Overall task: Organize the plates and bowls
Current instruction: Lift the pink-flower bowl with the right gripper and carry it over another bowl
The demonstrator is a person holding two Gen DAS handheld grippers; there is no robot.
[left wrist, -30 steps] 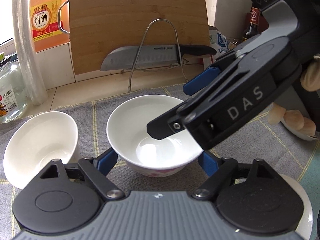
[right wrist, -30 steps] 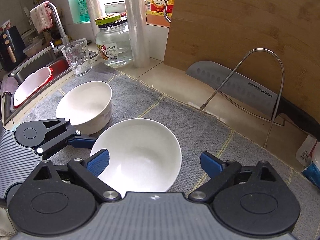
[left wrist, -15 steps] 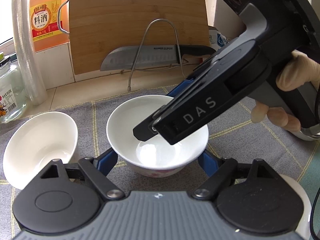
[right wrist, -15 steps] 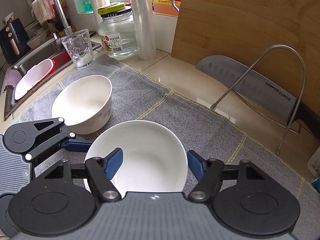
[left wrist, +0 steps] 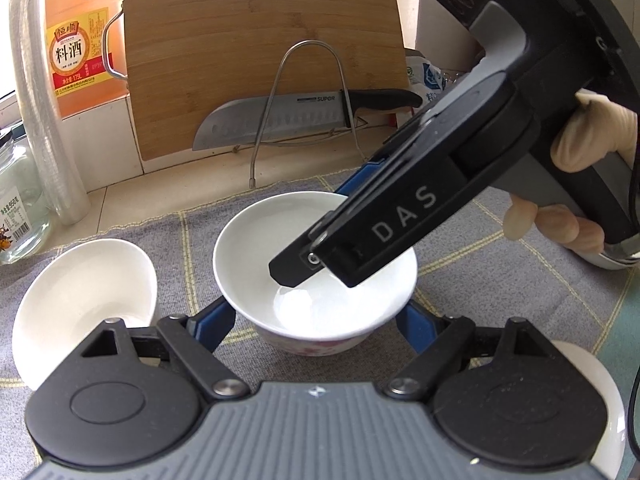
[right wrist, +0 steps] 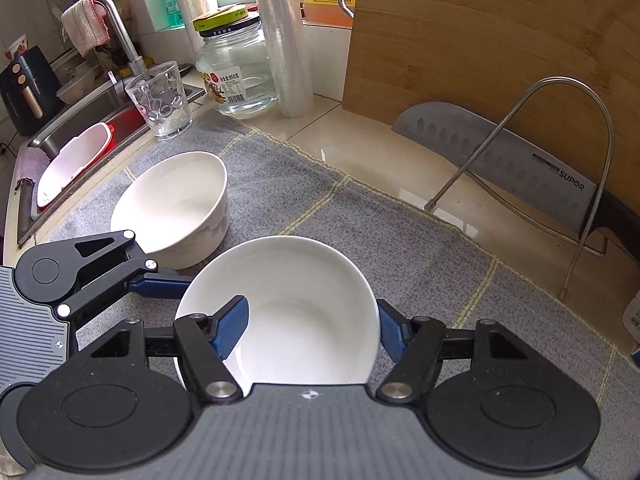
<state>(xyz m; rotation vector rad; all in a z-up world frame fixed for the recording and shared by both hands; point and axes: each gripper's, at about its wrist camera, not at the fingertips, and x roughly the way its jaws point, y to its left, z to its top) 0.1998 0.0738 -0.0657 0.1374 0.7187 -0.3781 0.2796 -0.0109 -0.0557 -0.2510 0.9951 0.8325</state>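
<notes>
Your right gripper [right wrist: 310, 326] is clenched on the near bowl [right wrist: 296, 312]: one blue finger presses inside the bowl on the left, the other presses on the outside of the wall at the right. Its jaws have just been closing, with this bowl between them. The bowl stands on the grey mat [right wrist: 400, 256], in front of the bamboo cutting board [right wrist: 500, 40] and the knife [right wrist: 508, 172] in the wire stand. Your left gripper [left wrist: 312, 326] is released; its blue fingers stay at both sides of the same bowl, low near the foot, and I cannot tell if they touch it. The second bowl [right wrist: 176, 208] stands just beside, to the left, nearer to the sink [right wrist: 68, 136], with a small gap between the two.
</notes>
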